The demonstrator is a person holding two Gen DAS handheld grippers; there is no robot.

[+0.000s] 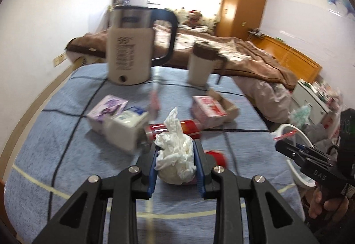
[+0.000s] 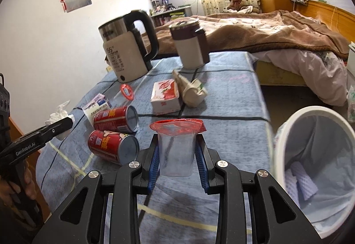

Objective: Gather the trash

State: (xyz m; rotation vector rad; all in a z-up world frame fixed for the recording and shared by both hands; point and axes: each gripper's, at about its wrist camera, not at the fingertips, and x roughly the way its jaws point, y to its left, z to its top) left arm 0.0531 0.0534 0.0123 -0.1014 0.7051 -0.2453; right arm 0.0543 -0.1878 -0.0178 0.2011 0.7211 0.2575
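Observation:
My left gripper (image 1: pixel 176 155) is shut on a crumpled white tissue (image 1: pixel 175 153) and holds it above the blue tablecloth (image 1: pixel 55 144). My right gripper (image 2: pixel 176 155) is shut on a clear plastic cup (image 2: pixel 176 155) with a red foil lid, close to the white bin (image 2: pixel 315 164) at the table's right edge. Two red cans (image 2: pixel 115 121) (image 2: pixel 111 146) lie on the cloth to the left of the cup. The left gripper (image 2: pixel 66 123) with the tissue (image 2: pixel 56 114) shows at the left in the right wrist view. The right gripper (image 1: pixel 286 146) shows at the right in the left wrist view.
A kettle (image 2: pixel 128 48) and a lidded mug (image 2: pixel 190 44) stand at the table's far end. A pink-white carton (image 2: pixel 165 97), a beige box (image 2: pixel 192 88), a red round lid (image 2: pixel 127 91) and a small milk carton (image 2: pixel 97 104) lie mid-table. A bed (image 2: pixel 277 28) lies beyond.

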